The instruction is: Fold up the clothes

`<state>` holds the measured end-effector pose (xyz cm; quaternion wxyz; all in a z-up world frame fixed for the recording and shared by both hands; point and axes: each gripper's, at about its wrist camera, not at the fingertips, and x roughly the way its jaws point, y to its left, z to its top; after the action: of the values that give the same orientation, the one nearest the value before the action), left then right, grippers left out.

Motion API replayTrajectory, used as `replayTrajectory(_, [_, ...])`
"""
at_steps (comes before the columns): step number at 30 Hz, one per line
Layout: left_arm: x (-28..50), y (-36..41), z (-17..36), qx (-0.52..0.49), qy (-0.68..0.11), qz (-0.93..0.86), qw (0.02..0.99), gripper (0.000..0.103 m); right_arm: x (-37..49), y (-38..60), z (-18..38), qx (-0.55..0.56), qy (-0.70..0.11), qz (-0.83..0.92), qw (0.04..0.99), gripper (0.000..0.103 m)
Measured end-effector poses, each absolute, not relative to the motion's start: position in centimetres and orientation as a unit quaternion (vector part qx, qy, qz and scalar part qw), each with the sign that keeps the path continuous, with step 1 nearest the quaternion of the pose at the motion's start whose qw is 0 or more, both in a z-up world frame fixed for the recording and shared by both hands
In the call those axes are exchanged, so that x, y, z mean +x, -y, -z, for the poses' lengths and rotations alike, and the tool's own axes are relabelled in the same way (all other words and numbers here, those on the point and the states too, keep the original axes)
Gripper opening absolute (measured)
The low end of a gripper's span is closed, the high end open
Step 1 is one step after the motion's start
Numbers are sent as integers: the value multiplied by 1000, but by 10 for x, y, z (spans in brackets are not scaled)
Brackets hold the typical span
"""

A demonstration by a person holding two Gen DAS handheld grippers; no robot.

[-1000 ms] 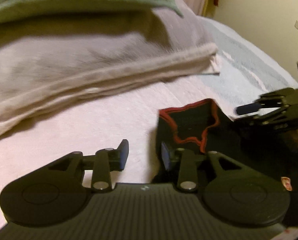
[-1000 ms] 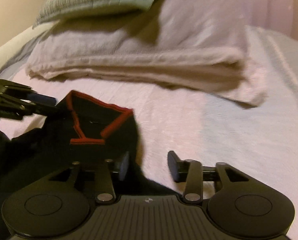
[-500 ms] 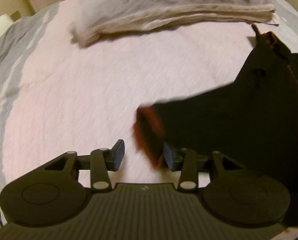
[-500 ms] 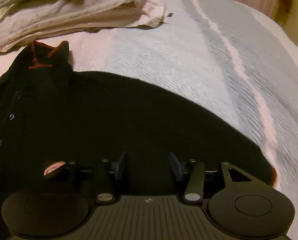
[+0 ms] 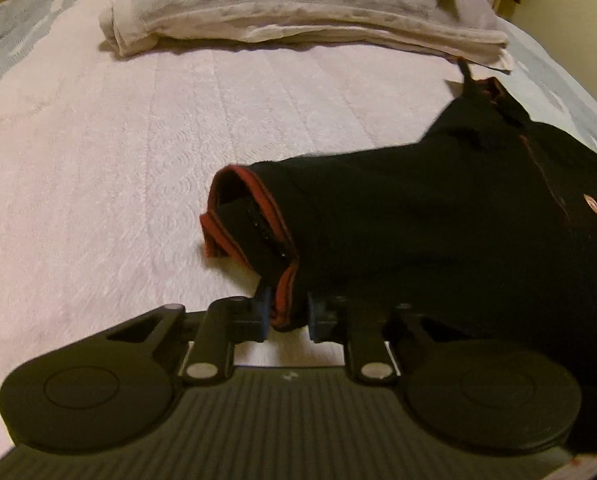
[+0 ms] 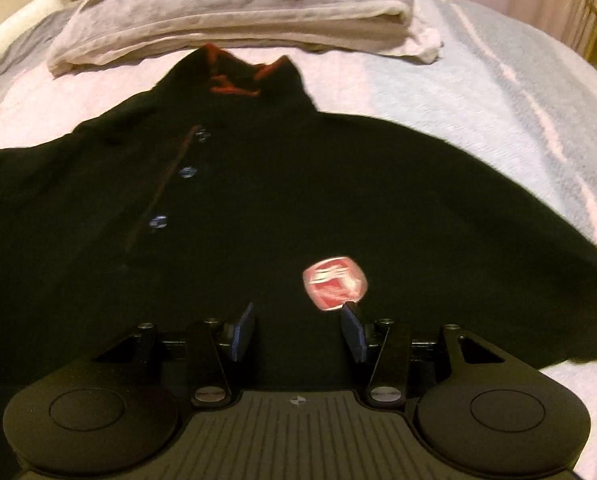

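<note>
Lying face up on the pale pink quilted bed cover (image 5: 146, 128): black short-sleeved polo shirt with red trim (image 6: 298, 184), collar at the far end toward the stack of folded beige and grey blankets (image 6: 234, 16), hem end running near, under the cameras. Long axis running near-to-far.

Left tool (image 5: 286, 314) pinching the red-edged sleeve cuff (image 5: 254, 220) between its blue pads, cuff lifted a little and gaping open. Sleeve sticking out to the left of the body, so cuff-to-body direction running left-to-right across the long axis. Shirt body sitting entirely to the right of this tool.

Right tool (image 6: 298, 332) hovering spread over the chest, empty, just near of the red chest badge (image 6: 334, 284), button placket (image 6: 170, 192) further left. Touching fabric or not: cannot tell.

Judging next: likely carrying the cuff rightward over the body for the first sleeve fold. Left tool already holding it, so the nearer one for the job. Right tool probably pinning the chest or heading to the right sleeve at the right edge. Risk: dragging the whole shirt sideways if nothing anchoring it.
</note>
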<state>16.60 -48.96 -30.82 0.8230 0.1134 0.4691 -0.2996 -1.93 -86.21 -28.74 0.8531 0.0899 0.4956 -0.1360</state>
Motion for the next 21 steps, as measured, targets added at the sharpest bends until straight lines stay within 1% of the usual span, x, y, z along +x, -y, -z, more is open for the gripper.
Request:
replayTrajectory(2, [152,481,301,107,-477,299,819,13,-16,854,288,93,-498,134,852,46])
replayTrajectory(5, [141,469,303,84,-516,297,799,13,-12,843,288,92,-505,125,849,46])
replayTrajectory(8, [138,469,310,89,-551,300,773,20,-8,839,289,98,-511,126,845,46])
replayTrajectory(10, [145,465,307,89,-554,300,772,20,-5,839,287,101,-511,128,844,46])
replayTrajectory(11, [151,462,303,83,-550,296,776,25,-3,839,285,100,-510,129,845,46])
replayTrajectory(12, [157,459,299,81,-543,290,784,33,-2,839,283,97,-508,129,846,46])
replayTrajectory(14, [176,455,290,76,-524,277,802,40,0,838,280,95,-505,129,848,46])
replayTrajectory(17, [211,454,287,37,-518,274,809,51,4,838,281,93,-505,134,848,46])
replayTrajectory(19, [233,458,292,-1,-531,277,801,52,4,840,281,97,-502,140,848,46])
replayTrajectory(21, [246,469,299,3,-532,282,798,52,5,841,282,97,-503,144,847,46])
